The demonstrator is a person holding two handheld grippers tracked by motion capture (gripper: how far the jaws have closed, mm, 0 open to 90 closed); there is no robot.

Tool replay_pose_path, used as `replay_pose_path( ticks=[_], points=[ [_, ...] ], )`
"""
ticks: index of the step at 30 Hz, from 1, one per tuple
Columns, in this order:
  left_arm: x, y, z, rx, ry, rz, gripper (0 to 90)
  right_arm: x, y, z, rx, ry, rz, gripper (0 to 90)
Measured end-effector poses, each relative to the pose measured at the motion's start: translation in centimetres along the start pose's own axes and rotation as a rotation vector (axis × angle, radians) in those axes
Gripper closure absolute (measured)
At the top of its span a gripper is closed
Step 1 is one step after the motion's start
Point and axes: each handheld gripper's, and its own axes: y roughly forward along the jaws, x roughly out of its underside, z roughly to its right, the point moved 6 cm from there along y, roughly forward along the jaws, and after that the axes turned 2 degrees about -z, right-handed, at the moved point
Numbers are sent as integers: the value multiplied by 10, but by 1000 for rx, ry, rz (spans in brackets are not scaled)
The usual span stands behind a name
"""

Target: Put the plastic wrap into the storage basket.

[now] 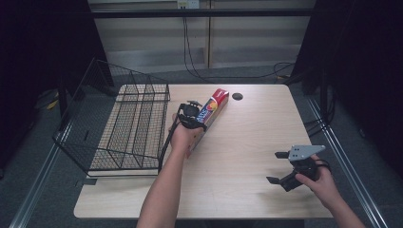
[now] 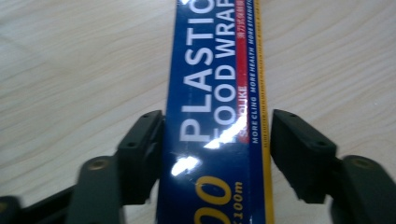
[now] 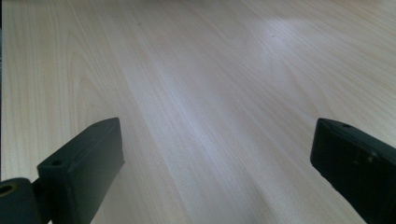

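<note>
Nearest the person's edge of the table [image 1: 247,190], the right gripper [image 1: 274,167] is held low over bare wood, well apart from anything. Its jaws are spread wide, and in the right gripper view nothing but tabletop is seen between them [image 3: 215,163].

Farther in, toward the middle left, the left gripper [image 1: 203,121] is brought down onto the plastic food wrap box [image 1: 216,107]. The box lies flat on the table, with its long axis running away from the person and angled to the right. In the left gripper view the box [image 2: 215,70] is flanked by the two black pads across its narrow width, close to its near end. The pads appear to be pressed against both long sides, so the left gripper [image 2: 217,154] is judged to be clamped on the box.

The box is judged light but long, of thin glossy card with a roll inside. The card can be expected to give under a hard squeeze and to slide a little in smooth pads. With the hold taken so near one end, the far end is likely to sag or swing when lifted. A grip nearer the middle, across the width and only moderately firm, would be steadier.

Beyond and to the left, a black wire rack [image 1: 123,128] is set at the table's edge, just beside the box. A dark round cable hole [image 1: 237,96] is seen near the far edge.
</note>
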Motion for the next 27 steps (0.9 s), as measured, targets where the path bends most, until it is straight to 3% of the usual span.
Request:
replay_pose_path(
  ticks=[2,7,18,26,27],
  points=[
    [1,-1,0,5,10,-2,397,1,1,0,-8,-8,-5,24],
    [5,-3,3,20,-11,1,402,0,1,0,-8,-6,-3,24],
    [20,-15,15,21,-24,-56,402,-1,1,-1,-4,-7,-1,24],
    [8,-9,11,55,-22,-54,380,-2,3,-2,-6,-11,-4,24],
    [5,-8,11,62,-39,-49,376,-2,3,-2,-10,-9,-2,24]
  ],
)
